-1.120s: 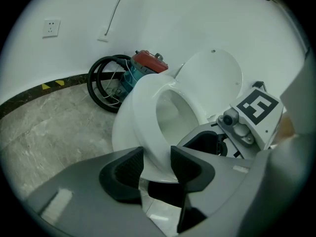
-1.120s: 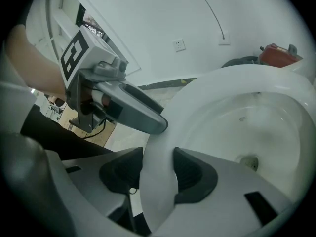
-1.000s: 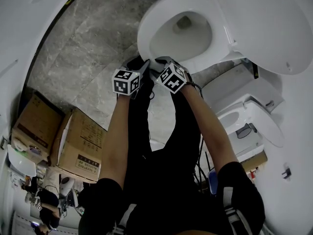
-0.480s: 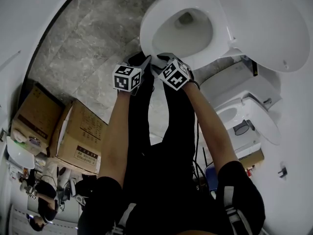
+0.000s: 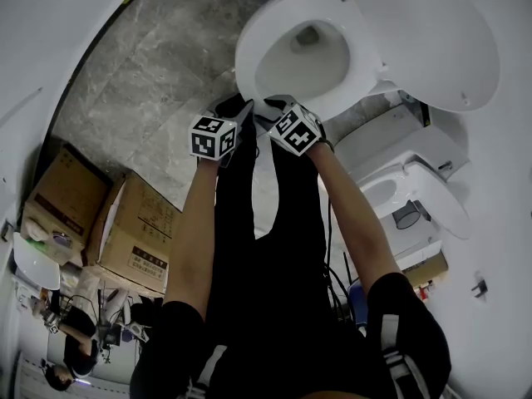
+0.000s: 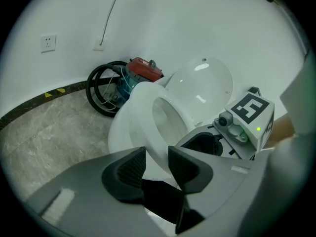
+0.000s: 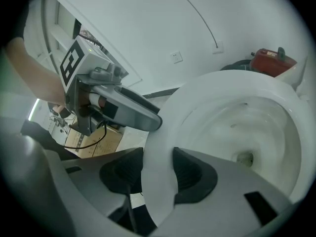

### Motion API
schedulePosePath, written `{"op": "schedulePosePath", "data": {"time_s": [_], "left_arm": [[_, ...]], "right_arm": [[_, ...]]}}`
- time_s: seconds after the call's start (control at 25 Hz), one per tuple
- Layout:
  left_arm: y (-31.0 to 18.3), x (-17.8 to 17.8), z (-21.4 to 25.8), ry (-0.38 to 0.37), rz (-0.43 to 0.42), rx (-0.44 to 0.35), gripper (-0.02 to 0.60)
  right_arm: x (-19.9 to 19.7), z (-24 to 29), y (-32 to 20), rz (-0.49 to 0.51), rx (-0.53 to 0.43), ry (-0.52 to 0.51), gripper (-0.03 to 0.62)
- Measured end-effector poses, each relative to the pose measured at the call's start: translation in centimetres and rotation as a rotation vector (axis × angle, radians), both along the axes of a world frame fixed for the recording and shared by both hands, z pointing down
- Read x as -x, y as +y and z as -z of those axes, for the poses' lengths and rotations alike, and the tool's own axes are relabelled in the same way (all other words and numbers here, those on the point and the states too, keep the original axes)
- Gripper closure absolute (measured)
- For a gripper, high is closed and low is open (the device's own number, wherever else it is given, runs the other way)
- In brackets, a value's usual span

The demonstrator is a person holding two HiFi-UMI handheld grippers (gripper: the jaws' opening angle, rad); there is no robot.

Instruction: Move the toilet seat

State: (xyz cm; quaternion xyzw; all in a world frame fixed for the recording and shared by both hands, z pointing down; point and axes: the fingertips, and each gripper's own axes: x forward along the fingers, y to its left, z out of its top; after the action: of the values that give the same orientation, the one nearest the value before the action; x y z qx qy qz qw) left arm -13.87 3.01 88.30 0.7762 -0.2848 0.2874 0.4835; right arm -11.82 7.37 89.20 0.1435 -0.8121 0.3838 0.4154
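At the near rim, left gripper point(image 6: 157, 157): jaws just closing, pads on the white oval plastic toilet seat point(image 6: 136, 117).
Right gripper point(image 7: 158, 167): half-spread jaws clamp that rim, just beside.
Seat: over the white ceramic bowl point(image 7: 261, 127); glossy white lid point(image 5: 432, 32) open beyond.
Lift: raise both grippers evenly, avoiding twist.

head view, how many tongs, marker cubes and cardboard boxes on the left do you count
tongs: 2, left tongs, jaws just closing with the toilet seat rim between them, and right tongs
marker cubes: 2
cardboard boxes: 2
total: 6
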Motion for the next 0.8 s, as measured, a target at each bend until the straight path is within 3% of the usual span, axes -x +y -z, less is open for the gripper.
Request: {"op": "schedulePosePath", "data": {"time_s": [0.8], "left_arm": [[-1.0,-1.6,6.5,-0.011,-0.018,0.011,0.443]], "right_arm": [[-1.5,6.1,-0.8,-0.04,0.049,-0.055,0.401]]}}
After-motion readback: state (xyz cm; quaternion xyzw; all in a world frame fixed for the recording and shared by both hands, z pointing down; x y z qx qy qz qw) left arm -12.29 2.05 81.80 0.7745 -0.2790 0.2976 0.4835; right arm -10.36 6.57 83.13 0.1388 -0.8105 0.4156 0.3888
